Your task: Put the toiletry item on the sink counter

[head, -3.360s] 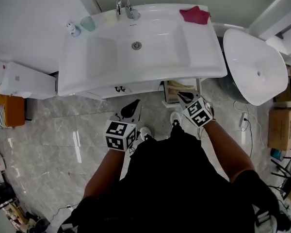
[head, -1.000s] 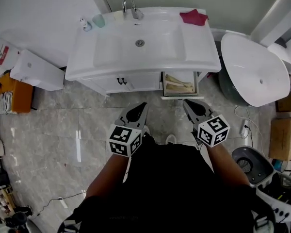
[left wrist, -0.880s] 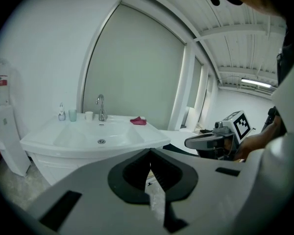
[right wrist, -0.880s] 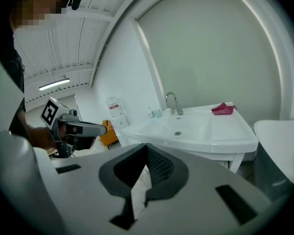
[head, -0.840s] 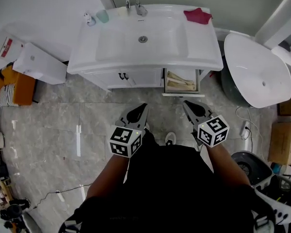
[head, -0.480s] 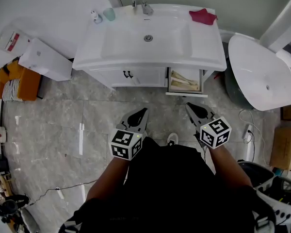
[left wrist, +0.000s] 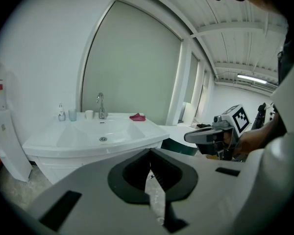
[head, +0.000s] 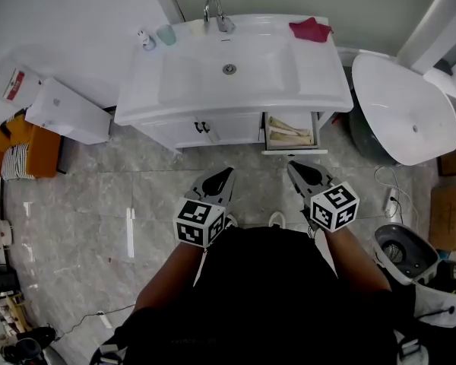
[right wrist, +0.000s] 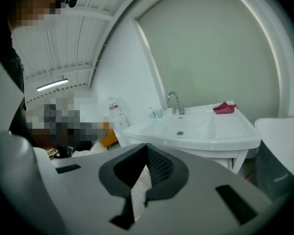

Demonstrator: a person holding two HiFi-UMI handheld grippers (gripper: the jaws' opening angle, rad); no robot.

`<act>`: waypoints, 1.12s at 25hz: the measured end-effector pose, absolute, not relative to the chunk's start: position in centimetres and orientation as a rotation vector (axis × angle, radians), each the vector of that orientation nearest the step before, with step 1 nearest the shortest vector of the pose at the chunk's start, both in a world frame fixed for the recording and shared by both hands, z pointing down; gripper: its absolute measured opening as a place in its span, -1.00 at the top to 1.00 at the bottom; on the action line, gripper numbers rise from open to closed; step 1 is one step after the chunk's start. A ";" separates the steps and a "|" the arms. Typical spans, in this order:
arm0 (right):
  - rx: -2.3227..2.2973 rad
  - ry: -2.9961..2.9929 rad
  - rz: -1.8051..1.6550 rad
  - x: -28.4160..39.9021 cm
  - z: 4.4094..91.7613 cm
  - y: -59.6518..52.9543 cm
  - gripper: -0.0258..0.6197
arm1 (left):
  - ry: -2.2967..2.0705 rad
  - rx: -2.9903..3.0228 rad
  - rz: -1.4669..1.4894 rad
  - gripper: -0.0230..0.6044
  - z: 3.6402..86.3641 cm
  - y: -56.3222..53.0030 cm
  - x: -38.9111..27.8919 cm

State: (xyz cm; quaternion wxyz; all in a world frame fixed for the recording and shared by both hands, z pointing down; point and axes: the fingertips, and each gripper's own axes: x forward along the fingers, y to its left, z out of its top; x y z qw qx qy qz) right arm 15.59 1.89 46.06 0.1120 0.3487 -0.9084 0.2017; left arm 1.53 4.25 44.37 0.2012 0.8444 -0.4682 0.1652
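Note:
The white sink counter [head: 319, 82] stands ahead of me with a chrome faucet [head: 215, 10] at its back. On it are a small white bottle [head: 146, 39], a teal cup [head: 166, 34] and a red cloth [head: 310, 29]. Under the counter a drawer [head: 290, 131] stands open with beige items inside. My left gripper [head: 220, 175] and right gripper [head: 295, 169] hover over the floor, well short of the cabinet. Both are shut with nothing in them. In the left gripper view the counter [left wrist: 137, 136] lies beyond the shut jaws, and the right gripper [left wrist: 206, 137] shows to the right.
A large white oval tub [head: 403, 109] stands right of the sink. A white box [head: 68, 112] and an orange object [head: 19, 147] lie at the left. A round bin [head: 399, 253] and a cardboard box [head: 452, 204] are at the right. Grey marble floor [head: 99, 204] lies between me and the cabinet.
Both grippers have drawn back from the cabinet since the earliest frame, when the right one was near the drawer. Over the last second they stay shut and hardly move; the view shifts slightly.

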 end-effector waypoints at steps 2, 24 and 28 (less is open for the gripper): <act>1.036 -2.661 0.598 14.9 46.2 2.1 0.91 | -1.288 2.362 0.471 0.91 44.8 4.3 1.0; 1.073 -2.611 0.598 13.2 46.8 2.4 0.91 | -1.216 2.393 0.488 0.91 45.4 4.0 -0.7; 1.074 -2.607 0.593 13.2 46.7 2.2 0.91 | -1.215 2.393 0.486 0.91 45.3 3.9 -0.8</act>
